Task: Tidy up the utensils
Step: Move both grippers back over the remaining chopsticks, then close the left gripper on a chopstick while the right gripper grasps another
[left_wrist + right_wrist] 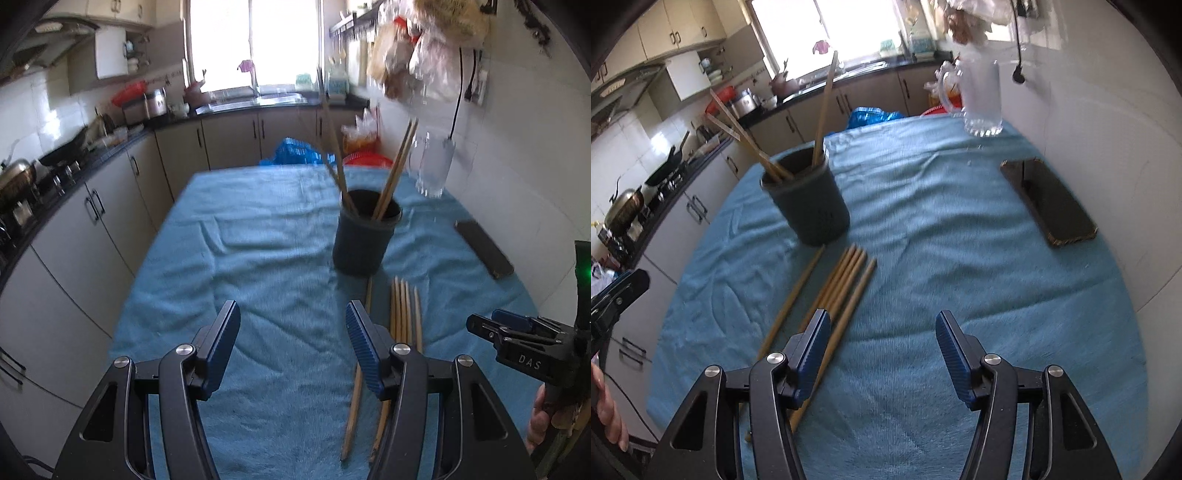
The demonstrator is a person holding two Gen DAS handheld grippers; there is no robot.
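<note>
A dark round holder (364,236) (809,199) stands on the blue cloth with several wooden chopsticks (395,173) (822,110) leaning out of it. More loose chopsticks (402,314) (842,288) lie side by side on the cloth just in front of the holder. My left gripper (293,347) hovers open over bare cloth, left of the loose chopsticks, nothing between its fingers. My right gripper (882,350) is open too; its left finger (812,350) overlaps the near ends of the chopsticks, and only cloth shows between the pads. The right gripper (517,339) also shows in the left wrist view.
A black phone (1049,199) (484,247) lies on the cloth at the right near the white wall. A glass mug (979,96) (432,166) stands at the far right of the table. Kitchen cabinets (92,229) and a stove counter run along the left. A hand (543,421) holds the right gripper.
</note>
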